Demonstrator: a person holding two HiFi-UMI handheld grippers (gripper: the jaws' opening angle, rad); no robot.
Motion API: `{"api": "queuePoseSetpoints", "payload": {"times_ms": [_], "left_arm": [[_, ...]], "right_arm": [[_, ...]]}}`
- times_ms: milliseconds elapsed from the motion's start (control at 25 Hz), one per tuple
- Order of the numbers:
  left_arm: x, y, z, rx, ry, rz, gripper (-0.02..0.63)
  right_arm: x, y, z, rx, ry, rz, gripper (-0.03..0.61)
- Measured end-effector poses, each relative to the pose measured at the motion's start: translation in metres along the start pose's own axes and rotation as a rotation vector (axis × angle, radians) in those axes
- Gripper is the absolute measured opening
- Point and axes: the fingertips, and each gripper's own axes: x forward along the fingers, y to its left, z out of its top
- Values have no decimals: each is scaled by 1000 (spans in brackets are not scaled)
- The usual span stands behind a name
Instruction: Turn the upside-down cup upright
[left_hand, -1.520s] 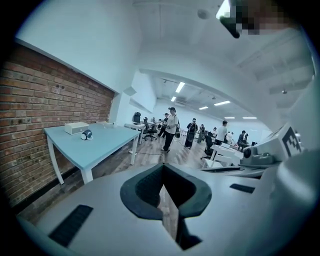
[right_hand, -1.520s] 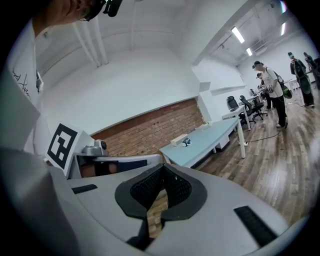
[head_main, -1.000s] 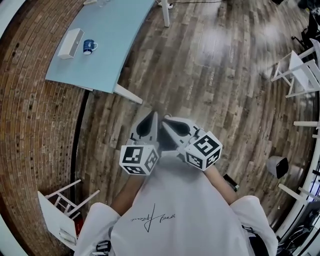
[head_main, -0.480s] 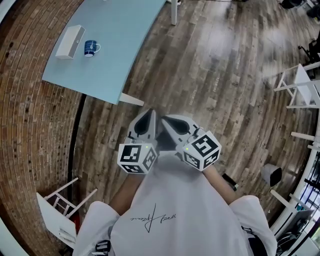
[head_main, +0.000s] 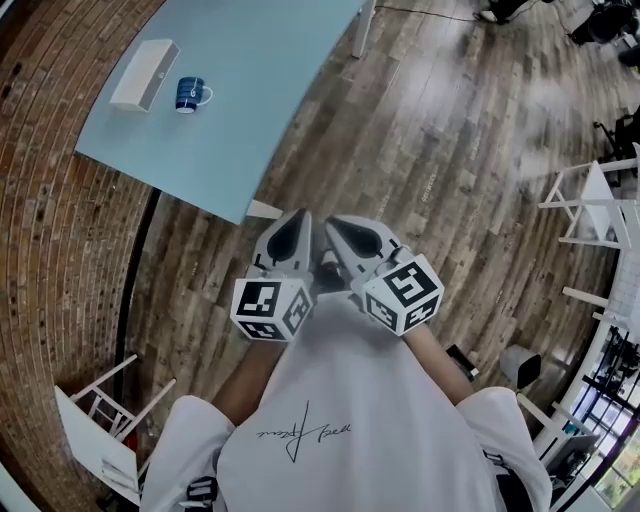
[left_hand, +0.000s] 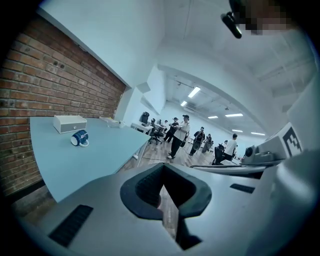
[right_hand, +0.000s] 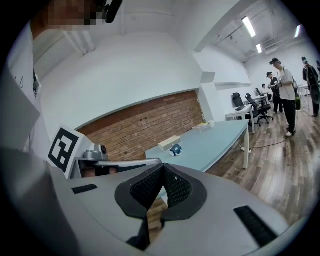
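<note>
**Both grippers held shut at the chest, cup well apart on the table**

At the far left of the head view a brick wall (head_main: 60, 220) is seen, and a white chair (head_main: 100, 420) is set against its foot. A pale blue table (head_main: 250, 120) is placed against that wall. A white box (head_main: 145, 75) is laid on the table near the wall, and the blue cup (head_main: 190, 95) is set just beside the box, apart from it, with its handle turned away from the box. Whether the cup is standing mouth-down or lying over cannot be told from any view. In the left gripper view the cup (left_hand: 79, 137) is seen far off, in front of the box (left_hand: 70, 123).

The left gripper (head_main: 296, 222) is held in front of the person's white shirt (head_main: 340, 430), above the floor and well apart from the table. Its jaws are brought together at the tips, and nothing is held between them (left_hand: 162, 170). The right gripper (head_main: 338, 228) is held just beside it, pointed the same way. Its jaws are likewise pressed together and nothing is gripped (right_hand: 161, 172). From the right gripper view the cup (right_hand: 175, 149) and the box (right_hand: 169, 142) are seen small, far beyond the jaws.

The wooden floor (head_main: 450, 150) is spread to the right, and white chairs (head_main: 590, 200) are placed at the right edge. Several people (left_hand: 180, 135) are seen standing in the far part of the room.
</note>
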Motion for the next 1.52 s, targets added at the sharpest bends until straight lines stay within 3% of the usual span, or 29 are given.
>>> {"api": "queuePoseSetpoints", "payload": {"times_ms": [400, 760, 1320, 1520], "left_arm": [[6, 17, 4, -65, -34, 27, 8], [39, 29, 26, -60, -70, 92, 8], [153, 12, 45, -63, -17, 167, 8], [192, 2, 56, 4, 5, 226, 8]], "right_arm": [[16, -5, 2, -23, 36, 13, 20], [36, -42, 23, -80, 33, 34, 20], [64, -160, 56, -59, 93, 125, 20], [70, -200, 63, -34, 112, 163, 20]]}}
